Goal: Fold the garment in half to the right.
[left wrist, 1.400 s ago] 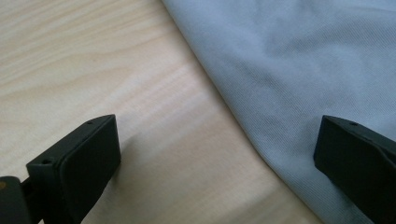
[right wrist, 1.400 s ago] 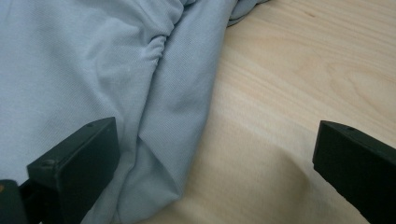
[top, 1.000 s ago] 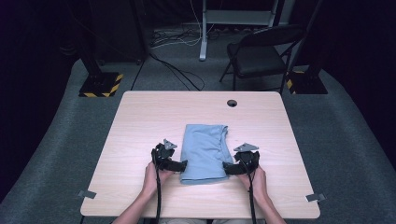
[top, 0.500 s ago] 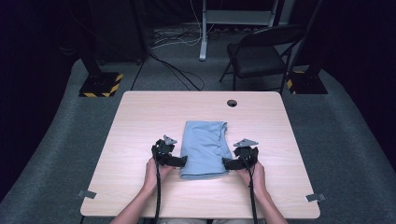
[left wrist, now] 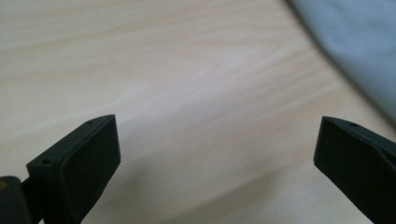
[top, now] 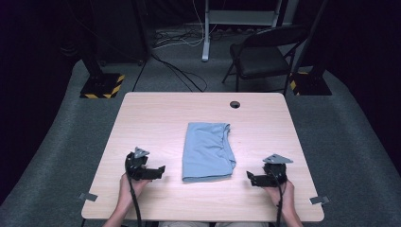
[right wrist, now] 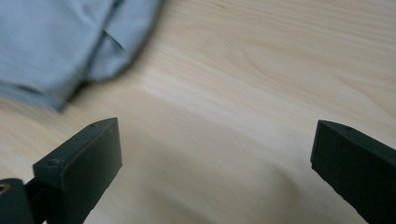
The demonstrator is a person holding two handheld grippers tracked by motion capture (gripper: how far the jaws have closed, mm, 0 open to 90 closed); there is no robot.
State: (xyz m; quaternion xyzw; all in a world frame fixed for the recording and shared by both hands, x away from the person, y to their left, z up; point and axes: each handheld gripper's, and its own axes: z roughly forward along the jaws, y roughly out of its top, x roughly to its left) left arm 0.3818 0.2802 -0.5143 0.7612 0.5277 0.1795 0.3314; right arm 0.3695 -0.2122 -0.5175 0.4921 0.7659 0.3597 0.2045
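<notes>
Up close, R gripper [right wrist: 212, 163] view: cloth [right wrist: 60, 42] fold

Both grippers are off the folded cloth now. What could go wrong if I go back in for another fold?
1. The blue cloth has a loose, rumpled right edge; a grab there may catch only one layer and pull the fold open.
2. The left gripper and right gripper sit low over the table with jaws open; sliding in could push the cloth instead of gripping it.
3. The near corner looks bunched, so another fold may come out uneven.
</notes>
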